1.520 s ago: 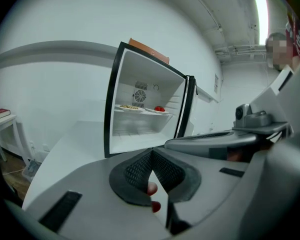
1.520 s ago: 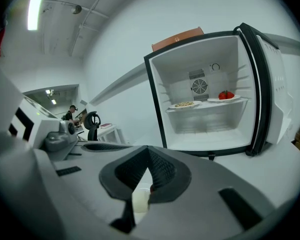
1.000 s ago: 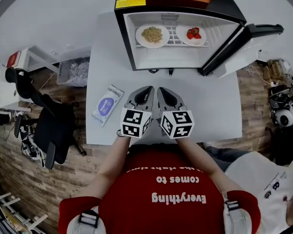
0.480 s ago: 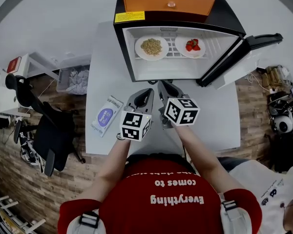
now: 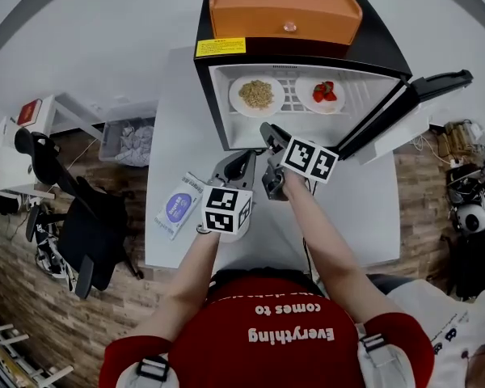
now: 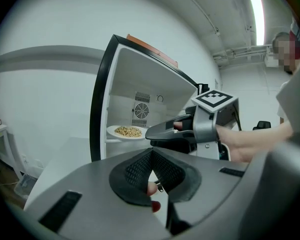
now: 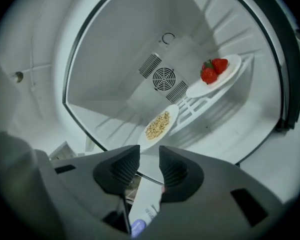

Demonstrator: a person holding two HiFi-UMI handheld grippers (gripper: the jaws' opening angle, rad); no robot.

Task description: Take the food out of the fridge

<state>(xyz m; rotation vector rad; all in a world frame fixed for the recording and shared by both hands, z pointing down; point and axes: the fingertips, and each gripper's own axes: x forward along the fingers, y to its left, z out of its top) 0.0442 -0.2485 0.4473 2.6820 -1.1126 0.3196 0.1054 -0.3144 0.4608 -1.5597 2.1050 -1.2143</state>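
One white table [image 5: 170, 144] carries everything. On it stands the fridge [image 5: 212, 103], with its door [image 5: 404, 107] swung wide to the right and an orange box [image 5: 283, 6] on its top. Inside, on the wire shelf [image 7: 202, 104], there are two plates: the grain plate [image 5: 256, 95] at the left and the berry plate [image 5: 323, 94] at the right. Both are fully inside the fridge, so no food is out yet.

The right gripper [image 7: 149, 159] is the nearer tool. It is at the mouth of the fridge and points inward. In its own view the grain plate lies just beyond its tips, almost straight ahead, and the berry plate lies further to the right and deeper. The plates are round, so I think what matters is the near rim. The shelf looks tilted in this view, which means the gripper is rolled to one side. I judge it must roll more, so that one jaw goes over the rim and one under it.

Its jaws have just been opening. They now stand well apart, with nothing between them and touching nothing.

The left gripper [image 6: 151, 154] is behind, over the table, well apart from the shelf. Its jaws are together at the tips and hold nothing.
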